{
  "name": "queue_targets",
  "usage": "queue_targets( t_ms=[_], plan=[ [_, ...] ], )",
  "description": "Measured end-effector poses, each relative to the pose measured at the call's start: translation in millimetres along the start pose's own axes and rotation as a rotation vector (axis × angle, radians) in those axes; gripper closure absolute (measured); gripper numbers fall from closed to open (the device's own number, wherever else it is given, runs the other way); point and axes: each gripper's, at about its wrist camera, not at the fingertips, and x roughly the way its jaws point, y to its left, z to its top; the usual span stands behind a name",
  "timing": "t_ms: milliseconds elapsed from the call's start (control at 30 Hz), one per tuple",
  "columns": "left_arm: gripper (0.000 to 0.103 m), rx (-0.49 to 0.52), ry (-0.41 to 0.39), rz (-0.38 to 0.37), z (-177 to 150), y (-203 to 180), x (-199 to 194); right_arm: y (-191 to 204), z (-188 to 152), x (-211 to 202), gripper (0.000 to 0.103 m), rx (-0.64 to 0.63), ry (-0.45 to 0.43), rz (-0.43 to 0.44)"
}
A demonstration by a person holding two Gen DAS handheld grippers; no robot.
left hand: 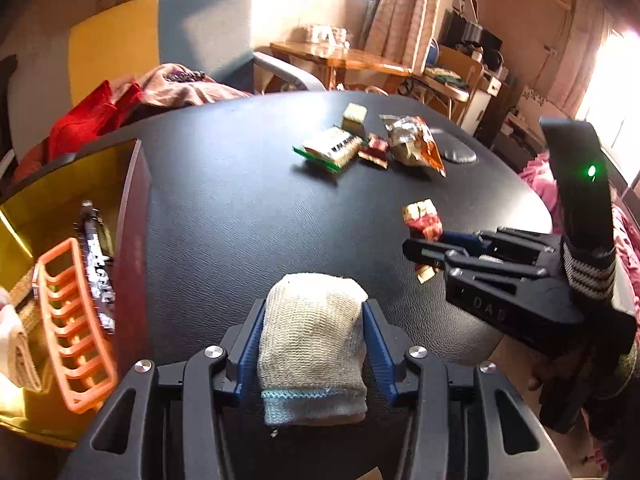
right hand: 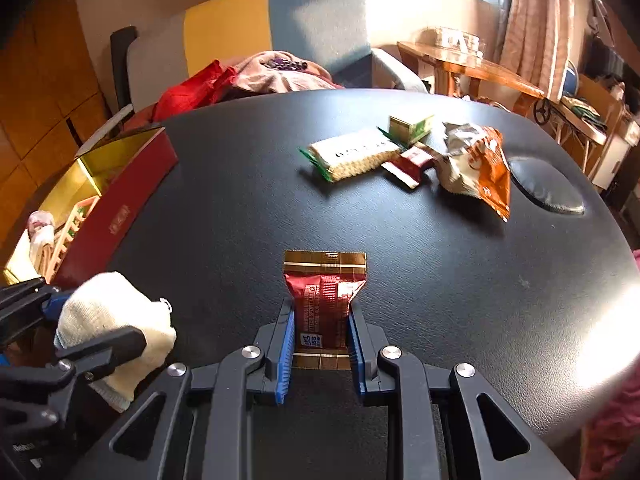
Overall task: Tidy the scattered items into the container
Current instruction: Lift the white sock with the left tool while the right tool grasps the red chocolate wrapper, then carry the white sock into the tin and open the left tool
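Observation:
My left gripper [left hand: 314, 312] is shut on a rolled cream sock with a pale blue cuff [left hand: 314, 344]; its blue pads press both sides of the sock just above the black table [left hand: 224, 208]. The same sock [right hand: 116, 320] shows at the lower left of the right wrist view. My right gripper [right hand: 322, 316] is shut on a red and gold chocolate bar wrapper [right hand: 324, 300], and that bar [left hand: 424, 220] also shows held at the right of the left wrist view. The red box with a gold lining [left hand: 72, 184] lies at the table's left edge; the box [right hand: 116, 200] holds several items.
Far on the table lie a green-edged cracker pack [right hand: 352, 158], a small green carton [right hand: 410, 128], a small red packet [right hand: 412, 162] and an orange snack bag [right hand: 480, 164]. An orange plastic rack [left hand: 72, 320] sits in the box. A chair with clothes stands behind.

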Motion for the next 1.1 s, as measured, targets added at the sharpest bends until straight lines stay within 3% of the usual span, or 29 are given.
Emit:
queue_targets(
  t_ms=[400,633,867,1100],
  plan=[
    [0.055,-0.103,-0.110,0.046,2,40,-49,33,3,-4,0.079,-0.045,-0.016,0.034],
    [0.055,-0.214,-0.167,0.138,5,98,-75,25,-6,-1,0.079,-0.012,0.001,0.038],
    [0.055,-0.316,-0.132,0.258,-1,170,-69,23,-9,0,0.079,0.000,0.006,0.037],
    [0.055,-0.336,-0.075,0.357,-7,208,-49,22,-9,-1,0.079,0.005,0.005,0.035]
  ],
)
